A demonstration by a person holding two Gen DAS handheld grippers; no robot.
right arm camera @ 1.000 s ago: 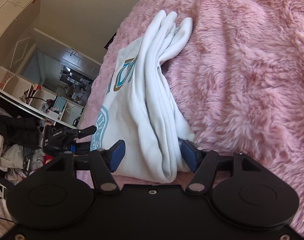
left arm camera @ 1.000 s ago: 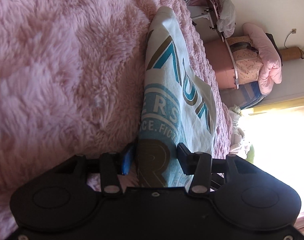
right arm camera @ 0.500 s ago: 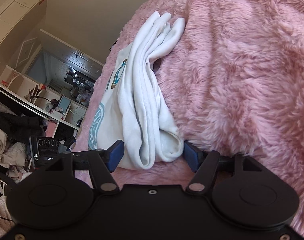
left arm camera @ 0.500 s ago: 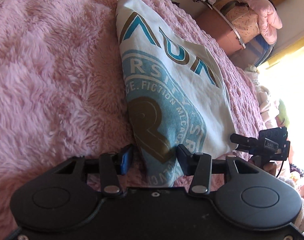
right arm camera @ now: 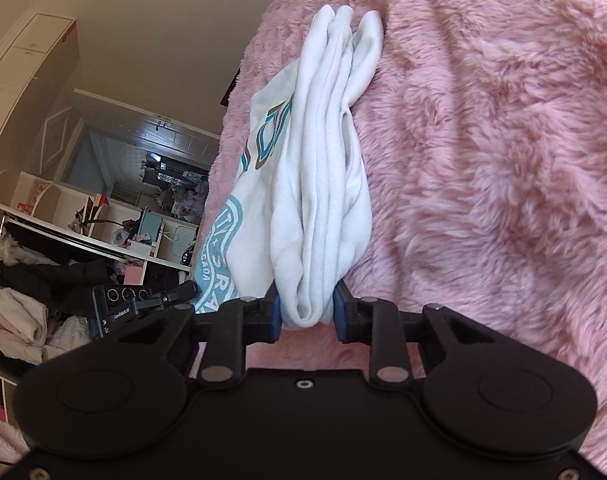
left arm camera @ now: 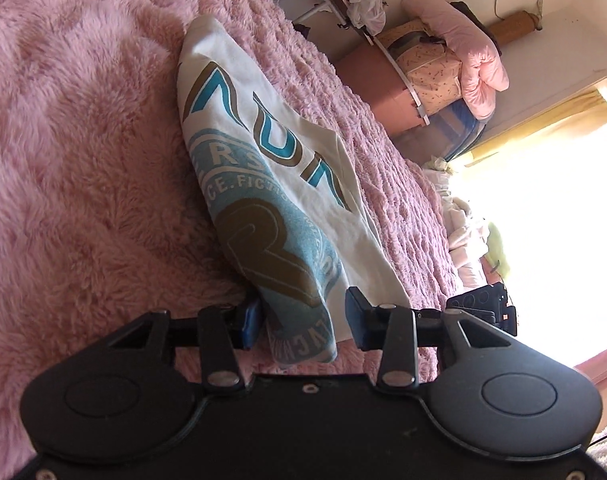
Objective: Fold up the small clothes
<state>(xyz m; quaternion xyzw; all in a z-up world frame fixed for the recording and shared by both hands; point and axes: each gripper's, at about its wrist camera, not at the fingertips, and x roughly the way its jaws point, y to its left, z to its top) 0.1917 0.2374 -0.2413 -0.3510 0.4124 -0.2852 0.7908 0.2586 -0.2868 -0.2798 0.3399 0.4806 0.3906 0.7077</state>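
A white T-shirt (left arm camera: 263, 184) with teal and brown print lies folded on a pink furry blanket (left arm camera: 83, 184). My left gripper (left arm camera: 301, 320) is open, its blue-padded jaws standing either side of the shirt's near printed corner without pressing it. In the right wrist view the shirt's bunched white folded edge (right arm camera: 323, 200) runs away from me. My right gripper (right arm camera: 307, 314) is shut on that thick folded end. The other gripper (right arm camera: 123, 312) shows at the left, beyond the shirt.
The blanket (right arm camera: 503, 160) spreads wide to the right of the shirt. Beyond the bed edge stand a stack of bedding and pillows (left arm camera: 455, 60), a bright window (left arm camera: 563, 208), shelves with clothes (right arm camera: 63, 248) and a doorway (right arm camera: 163, 172).
My right gripper's jaws closed from wide apart onto the shirt's folded end. My left gripper stayed open at the printed corner while its view tilted and shifted.
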